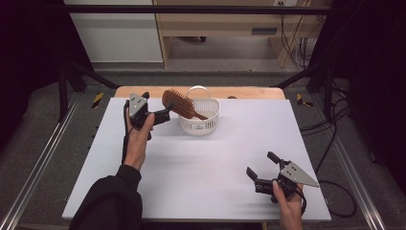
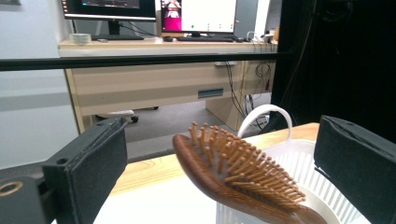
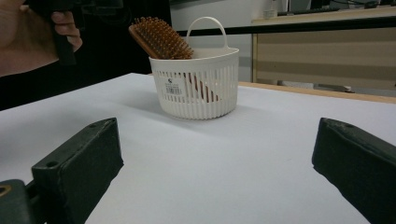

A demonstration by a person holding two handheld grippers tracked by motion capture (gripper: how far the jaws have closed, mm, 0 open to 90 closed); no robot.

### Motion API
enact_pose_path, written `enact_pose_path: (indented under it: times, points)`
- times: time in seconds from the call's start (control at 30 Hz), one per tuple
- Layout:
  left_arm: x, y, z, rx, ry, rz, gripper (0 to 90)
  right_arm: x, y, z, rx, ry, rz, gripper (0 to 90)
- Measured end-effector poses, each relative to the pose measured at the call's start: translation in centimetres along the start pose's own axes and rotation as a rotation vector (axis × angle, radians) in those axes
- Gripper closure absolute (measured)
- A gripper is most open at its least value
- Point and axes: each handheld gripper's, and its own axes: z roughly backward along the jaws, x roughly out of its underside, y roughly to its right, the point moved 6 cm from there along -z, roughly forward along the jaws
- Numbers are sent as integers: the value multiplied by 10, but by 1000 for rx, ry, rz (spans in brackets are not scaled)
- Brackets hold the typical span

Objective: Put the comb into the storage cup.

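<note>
The brush (image 1: 178,103), of stiff brown wood with pegged bristles, is propped handle-down in the white slatted plastic basket (image 1: 199,123) on the counter (image 1: 201,167). It is judged light and best gripped by its oval head. Both the left tongs (image 1: 167,111) and the right tongs (image 1: 261,165) are held wide open, empty.

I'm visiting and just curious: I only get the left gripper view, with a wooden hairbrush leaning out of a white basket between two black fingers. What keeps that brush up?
Observer: In the right gripper view the hairbrush has its handle standing down inside the basket, visible through the slats, and it leans on the rim.
Operator: And where is the other hand?
Observer: In the high view the right gripper is near the table's near right corner, fingers open, holding nothing.
</note>
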Motion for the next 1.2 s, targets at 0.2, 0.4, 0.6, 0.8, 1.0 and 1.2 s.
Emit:
enact_pose_path:
  times: [0.2,0.4,0.6,0.8,1.0,1.2]
  points:
    - [-1,7,5,6,-1,4,21,0,-1,-1,-2,4,3,17]
    - [-1,13,11,19,-11,-33,22,0,-1,-1,-3,0,5,17]
    - [0,21,16,46,-11,1,21,1,-2,-1,-6,-4,8,17]
    - [4,25,25,50,-18,46,20,1,-3,-3,-4,-7,11,17]
    - [-4,27,40,40,-18,43,20,-2,-4,-3,-5,6,16,17]
    - [-9,30,52,41,-37,37,17,-1,-6,-3,-6,-1,20,17]
